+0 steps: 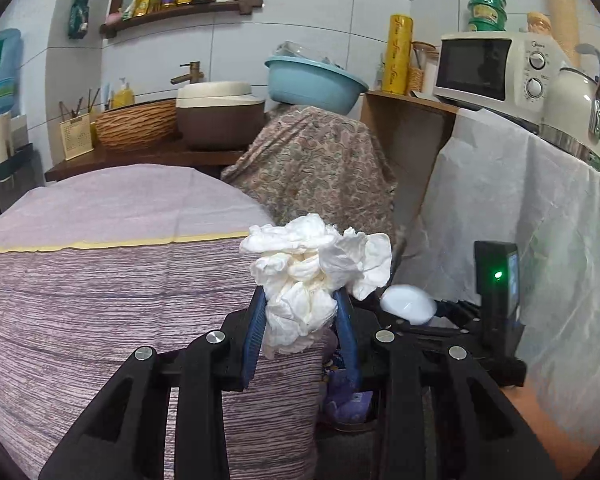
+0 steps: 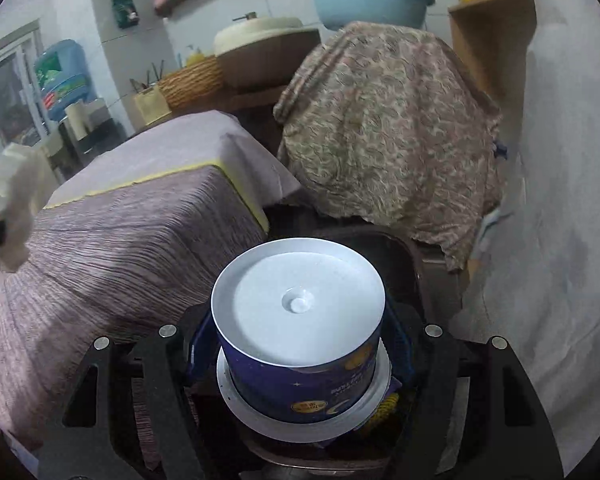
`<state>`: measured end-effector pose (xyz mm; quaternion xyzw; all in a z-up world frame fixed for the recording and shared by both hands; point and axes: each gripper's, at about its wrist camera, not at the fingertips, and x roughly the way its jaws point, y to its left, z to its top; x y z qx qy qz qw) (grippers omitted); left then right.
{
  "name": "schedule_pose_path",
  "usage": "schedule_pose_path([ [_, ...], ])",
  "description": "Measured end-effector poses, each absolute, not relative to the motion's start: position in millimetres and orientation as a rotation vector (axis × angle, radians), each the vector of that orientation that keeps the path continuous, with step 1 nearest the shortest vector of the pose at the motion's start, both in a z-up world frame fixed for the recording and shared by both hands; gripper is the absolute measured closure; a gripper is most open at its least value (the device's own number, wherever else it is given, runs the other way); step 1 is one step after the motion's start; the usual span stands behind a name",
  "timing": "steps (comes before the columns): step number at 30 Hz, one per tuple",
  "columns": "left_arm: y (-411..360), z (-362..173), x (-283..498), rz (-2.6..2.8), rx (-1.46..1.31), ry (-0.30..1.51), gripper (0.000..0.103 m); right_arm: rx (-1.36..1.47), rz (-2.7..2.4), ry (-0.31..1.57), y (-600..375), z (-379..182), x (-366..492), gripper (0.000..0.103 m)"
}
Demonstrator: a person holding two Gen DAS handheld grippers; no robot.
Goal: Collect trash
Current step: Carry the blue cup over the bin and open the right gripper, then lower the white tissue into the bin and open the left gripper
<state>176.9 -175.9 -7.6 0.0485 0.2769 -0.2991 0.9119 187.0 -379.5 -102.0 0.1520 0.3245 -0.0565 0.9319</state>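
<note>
White crumpled tissue [image 1: 314, 276] — bunched in the left tool [image 1: 302, 322], pinched between its blue fingers [image 1: 255, 328] and held in the air at the edge of the bench with the purple striped cloth [image 1: 100, 300]. The same wad shows at the far left of the right wrist view [image 2: 8, 196].

Right tool [image 2: 300, 354] is clamped on a dark blue paper cup [image 2: 300, 368], its white base [image 2: 298, 304] facing the camera and its wider white rim nearer the lens. Cup is held over a dark bin [image 2: 404, 256] that stands between the bench and a white draped sheet [image 2: 560, 200].

Beyond the bin — a paisley cloth [image 1: 320, 164] over some bulky shape, light blue basin [image 1: 314, 80] on top. Microwave [image 1: 496, 68] and kettle [image 1: 576, 108] sit above the white sheet.
</note>
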Motion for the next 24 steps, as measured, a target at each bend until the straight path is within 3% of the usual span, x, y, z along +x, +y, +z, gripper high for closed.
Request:
schedule_pose_path([
  [2,-180.9,-8.5,176.2,-0.626,0.108,0.573,0.069,0.321,-0.12,0.674,-381.2,-109.2,188.3,0.021],
  [24,-277.4,-67.0,187.6,-0.748,0.209,0.739,0.064,0.288,-0.34,0.545,-437.0,-57.3,114.8,0.016],
])
